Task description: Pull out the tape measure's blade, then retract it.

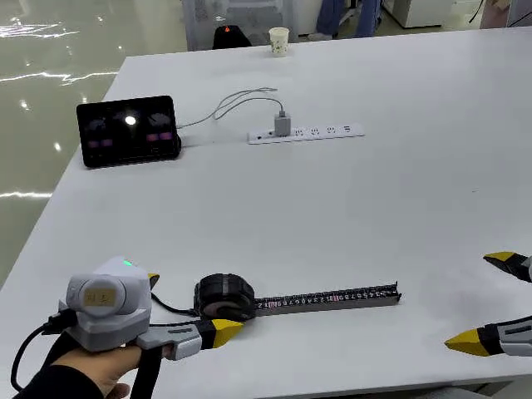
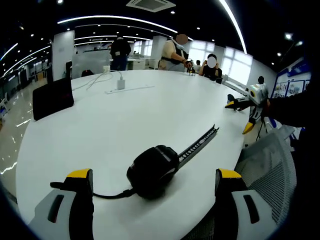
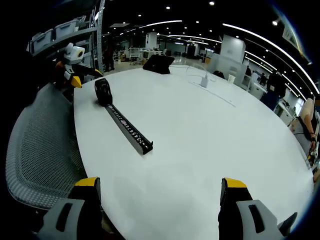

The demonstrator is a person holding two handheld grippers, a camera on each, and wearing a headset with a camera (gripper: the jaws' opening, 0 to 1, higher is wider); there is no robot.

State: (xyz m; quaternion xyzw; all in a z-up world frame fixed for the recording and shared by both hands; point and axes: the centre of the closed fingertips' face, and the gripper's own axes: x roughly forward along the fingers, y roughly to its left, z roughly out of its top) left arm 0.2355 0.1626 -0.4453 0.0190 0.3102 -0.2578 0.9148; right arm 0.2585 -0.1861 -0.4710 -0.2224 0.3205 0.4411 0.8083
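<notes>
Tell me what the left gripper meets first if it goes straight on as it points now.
Probably the tape measure's black case: it lies on the table just ahead, centred between the open jaws of the left gripper. Depth is unclear.

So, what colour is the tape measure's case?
The case is black, clearest in the left gripper view.

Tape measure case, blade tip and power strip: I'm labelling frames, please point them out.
tape measure case [image 1: 223, 297], head view, round black housing.
blade tip [image 1: 396, 291], head view, end hook.
power strip [image 1: 328, 131], head view, white body.
</notes>
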